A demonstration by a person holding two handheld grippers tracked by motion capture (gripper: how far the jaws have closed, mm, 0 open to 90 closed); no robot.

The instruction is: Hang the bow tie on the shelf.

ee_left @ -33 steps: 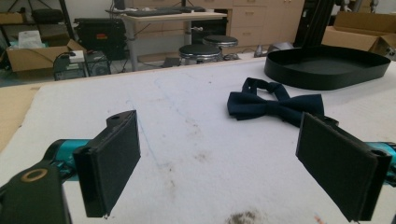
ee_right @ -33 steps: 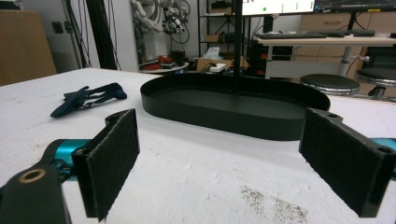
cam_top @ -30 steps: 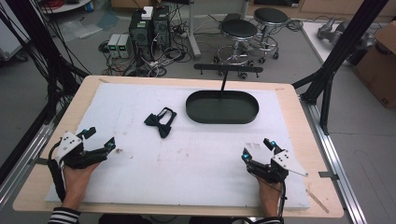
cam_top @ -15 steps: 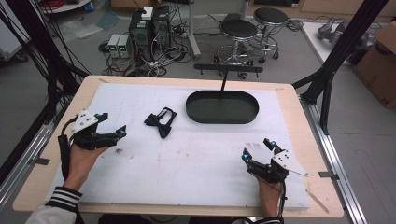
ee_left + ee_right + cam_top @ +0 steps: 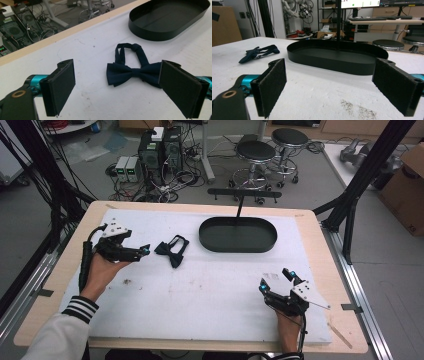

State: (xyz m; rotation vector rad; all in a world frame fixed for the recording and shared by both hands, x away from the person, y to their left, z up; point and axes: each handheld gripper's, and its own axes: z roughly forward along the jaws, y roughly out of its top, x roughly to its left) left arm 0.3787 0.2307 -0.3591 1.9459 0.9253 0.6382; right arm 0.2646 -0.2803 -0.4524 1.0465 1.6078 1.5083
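My left gripper [image 5: 142, 251] hangs just left of the bow tie [image 5: 171, 250], its jaws spread wide and pinching nothing; along my own jaws I see the bow tie [image 5: 132, 71] lying flat on the white worktop [image 5: 210, 290], its knot roughly between the pads and its strap looped toward the far side. The black oval tray [image 5: 238, 234] sits well apart to the right and farther off, with nothing in it that I can see. My right gripper [image 5: 276, 279] rests near the right front of the worktop, jaws also spread and holding nothing, looking across at the tray [image 5: 337, 58]. The risk, as I judge it, is the thin, limp cloth: if I close too high I will catch nothing, and if I press down I may only shove the tie along the worktop or bunch it. Pinching one wing instead of the knot could let it dangle, and the loose strap could snag the tray's rim on the way in.
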